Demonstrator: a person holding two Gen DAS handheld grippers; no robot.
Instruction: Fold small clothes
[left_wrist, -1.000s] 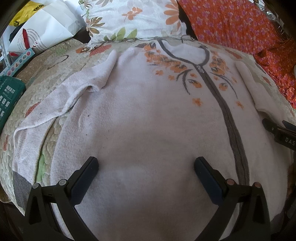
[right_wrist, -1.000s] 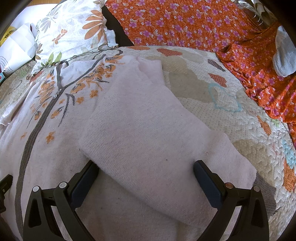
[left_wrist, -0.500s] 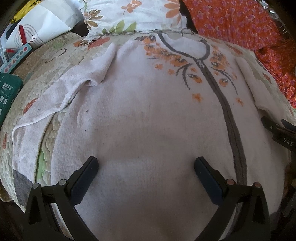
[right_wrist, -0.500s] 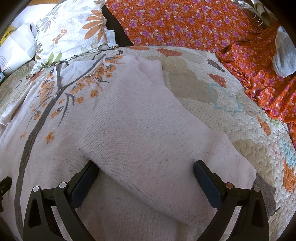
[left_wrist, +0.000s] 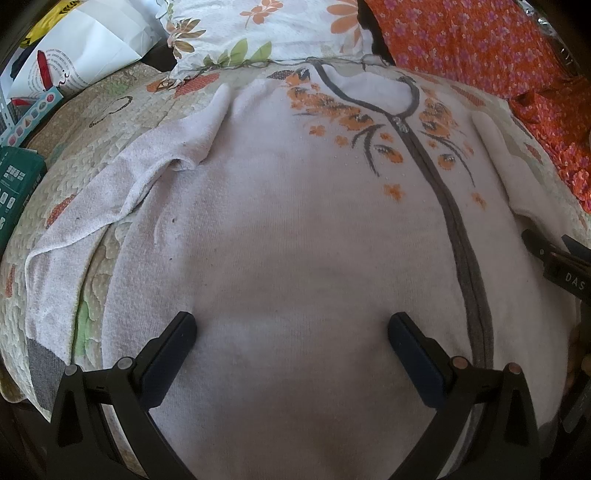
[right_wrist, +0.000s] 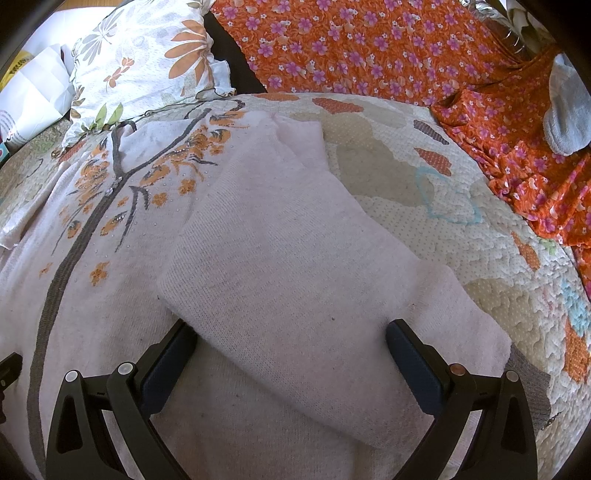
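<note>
A pale pink knitted cardigan (left_wrist: 295, 229) with a grey zip band and orange flower print lies front-up on a quilted bed. Its left sleeve (left_wrist: 122, 199) stretches out to the side, grey cuff near the bed edge. In the right wrist view the other sleeve (right_wrist: 295, 273) is folded diagonally across the body (right_wrist: 92, 295). My left gripper (left_wrist: 291, 332) hovers open over the lower body of the cardigan. My right gripper (right_wrist: 291, 336) is open too, its fingers either side of the folded sleeve's lower part. Nothing is held.
A floral pillow (left_wrist: 266, 29) sits behind the collar, with orange flowered fabric (right_wrist: 369, 48) at the back right. White paper bags (left_wrist: 74, 55) and a green box (left_wrist: 14, 184) lie at the left. A grey sock (right_wrist: 565, 110) rests on the orange cloth. The right gripper's tip (left_wrist: 557, 262) shows at the right edge.
The left gripper has drifted a little forward and left over the cardigan, so the garment sits slightly lower in its view. The right gripper has hardly moved. Both stay open.
</note>
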